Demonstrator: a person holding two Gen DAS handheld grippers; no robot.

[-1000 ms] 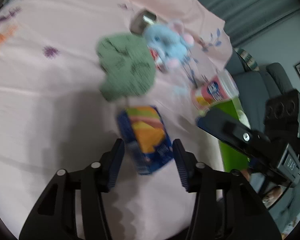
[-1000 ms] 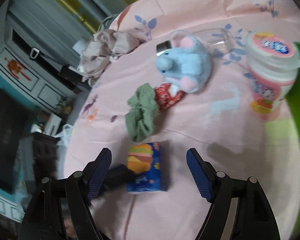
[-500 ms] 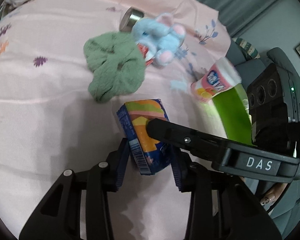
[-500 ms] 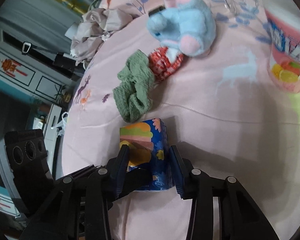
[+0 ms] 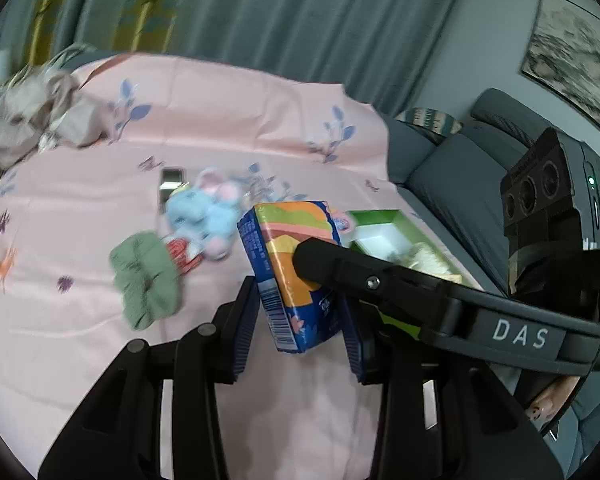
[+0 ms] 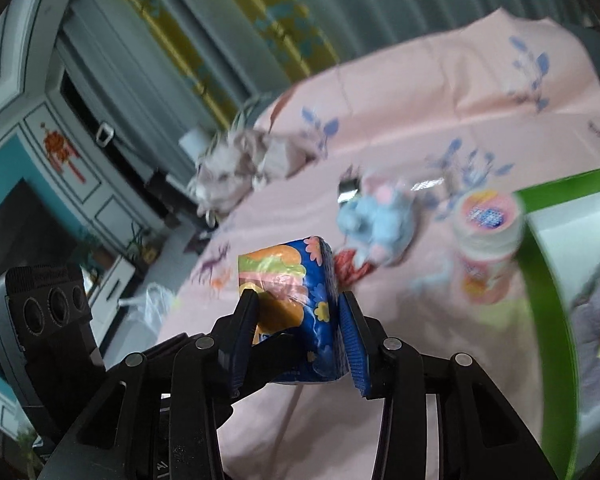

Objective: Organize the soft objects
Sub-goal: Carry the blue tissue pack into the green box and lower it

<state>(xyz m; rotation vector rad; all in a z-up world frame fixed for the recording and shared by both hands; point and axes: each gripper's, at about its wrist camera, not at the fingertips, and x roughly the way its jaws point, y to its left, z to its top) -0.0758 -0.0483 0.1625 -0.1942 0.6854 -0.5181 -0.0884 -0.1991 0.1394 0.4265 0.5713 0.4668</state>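
My left gripper (image 5: 298,332) and my right gripper (image 6: 298,334) are both shut on the same blue tissue pack (image 5: 296,276) with an orange and green print, held above the pink sheet (image 5: 100,352). In the right wrist view the pack (image 6: 296,304) sits between the blue pads. A blue plush toy (image 5: 208,216) lies beyond, with a green knitted cloth (image 5: 146,280) to its left and a small red item (image 5: 182,254) between them. The plush also shows in the right wrist view (image 6: 380,220). The view is motion-blurred.
A green box (image 5: 404,236) with white things inside stands at the right; its green wall (image 6: 548,300) is close in the right wrist view. A pink plastic jar (image 6: 486,248) stands beside it. Crumpled beige cloth (image 5: 32,116) lies at the far left. A grey sofa (image 5: 460,168) lies beyond.
Both grippers closed on the tissue pack and lifted it off the sheet; the views have tilted up and toward the green box.
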